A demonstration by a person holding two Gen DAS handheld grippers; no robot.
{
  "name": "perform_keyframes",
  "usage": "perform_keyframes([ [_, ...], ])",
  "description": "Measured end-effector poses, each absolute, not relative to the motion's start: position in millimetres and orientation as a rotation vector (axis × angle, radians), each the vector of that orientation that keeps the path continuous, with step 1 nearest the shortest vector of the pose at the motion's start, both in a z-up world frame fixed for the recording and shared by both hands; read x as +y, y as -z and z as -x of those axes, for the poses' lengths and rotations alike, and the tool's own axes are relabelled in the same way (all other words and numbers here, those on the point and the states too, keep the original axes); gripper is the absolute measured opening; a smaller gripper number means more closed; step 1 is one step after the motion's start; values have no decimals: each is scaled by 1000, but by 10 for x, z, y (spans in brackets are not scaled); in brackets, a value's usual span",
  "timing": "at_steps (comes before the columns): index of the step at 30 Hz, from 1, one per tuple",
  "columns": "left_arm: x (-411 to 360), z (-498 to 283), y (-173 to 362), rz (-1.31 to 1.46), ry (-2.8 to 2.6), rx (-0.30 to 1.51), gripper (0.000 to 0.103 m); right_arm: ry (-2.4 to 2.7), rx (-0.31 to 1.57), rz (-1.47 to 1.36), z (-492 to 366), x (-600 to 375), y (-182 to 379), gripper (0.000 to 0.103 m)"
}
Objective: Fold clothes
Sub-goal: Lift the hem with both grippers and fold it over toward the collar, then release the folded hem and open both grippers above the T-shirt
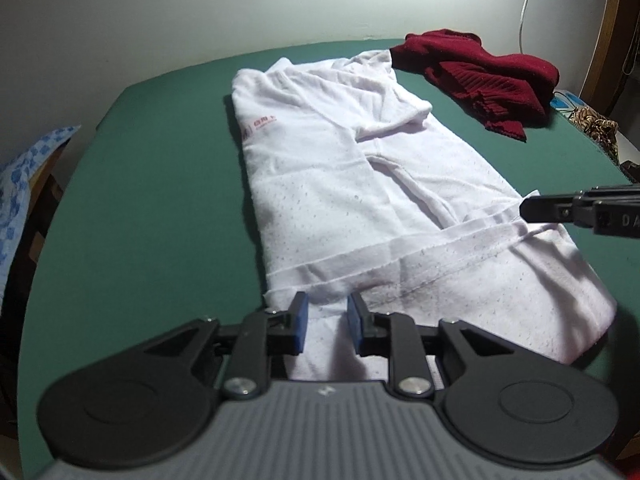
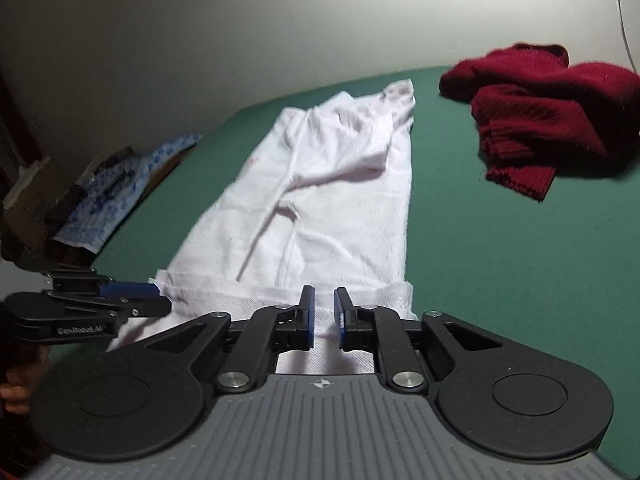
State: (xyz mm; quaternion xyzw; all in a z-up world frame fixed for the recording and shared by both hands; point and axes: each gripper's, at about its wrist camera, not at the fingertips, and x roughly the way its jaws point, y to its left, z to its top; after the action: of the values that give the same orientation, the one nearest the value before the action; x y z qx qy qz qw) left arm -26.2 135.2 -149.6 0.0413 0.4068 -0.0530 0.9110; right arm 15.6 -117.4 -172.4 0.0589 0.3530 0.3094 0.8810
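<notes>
altogether two garments lie on the green table [image 1: 160, 168]: one white shirt [image 1: 340, 184], spread long with its sleeves folded inward, and one dark red sweater [image 1: 480, 76], bunched in a heap near the far right corner. the two lie close at the shirt's collar end, and whether they touch there is hard to tell. two grippers are in view, each with two blue-padded fingers.

the left gripper [image 1: 327, 318] stands at the near left corner of the shirt's hem, its fingers a narrow way apart with white cloth lying between them; the pads do not press together on it, and whether the cloth is lifted or merely passes beneath them cannot be told. the right gripper [image 2: 324, 314] sits at the hem's other end, its fingers likewise parted by a narrow gap with the shirt visible in that gap. from the left wrist view only its dark tip shows at the frame edge, the rest cut off.

the small red print on the shirt's chest is too small to read. a blue patterned cloth [image 2: 120, 184] beside the table's left edge is partly hidden. the sweater is blurred in the right wrist view. a white cord [image 1: 526, 4] hangs down the wall.
</notes>
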Motion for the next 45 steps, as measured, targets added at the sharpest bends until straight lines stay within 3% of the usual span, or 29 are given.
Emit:
perform_keyframes([
  [5,1328,555,1474,-37,192,867,27,-694,834,-40,83,-1188,1753,18],
  [9,1293,662,1657,-49,174,892,31,-636,841,-6,212,-1250,1895,7],
  [12,1276,653,1588,-44,183,914,30,-642,851,-69,249,-1260,1815,13],
  [16,1192,665,1638,-98,197,929,45,-662,850,8,342,-1156,1888,16],
  [23,1371,856,1549,-62,145,945,45,-614,857,-45,320,-1493,1733,19],
  [25,1456,919,1563,-31,130,960,47,-604,873,-58,343,-1610,1699,27],
  [33,1487,997,1659,-2,129,964,64,-650,930,-6,541,-1636,1815,39],
  [45,1415,976,1711,-10,183,879,62,-717,761,112,652,-1427,1947,47],
])
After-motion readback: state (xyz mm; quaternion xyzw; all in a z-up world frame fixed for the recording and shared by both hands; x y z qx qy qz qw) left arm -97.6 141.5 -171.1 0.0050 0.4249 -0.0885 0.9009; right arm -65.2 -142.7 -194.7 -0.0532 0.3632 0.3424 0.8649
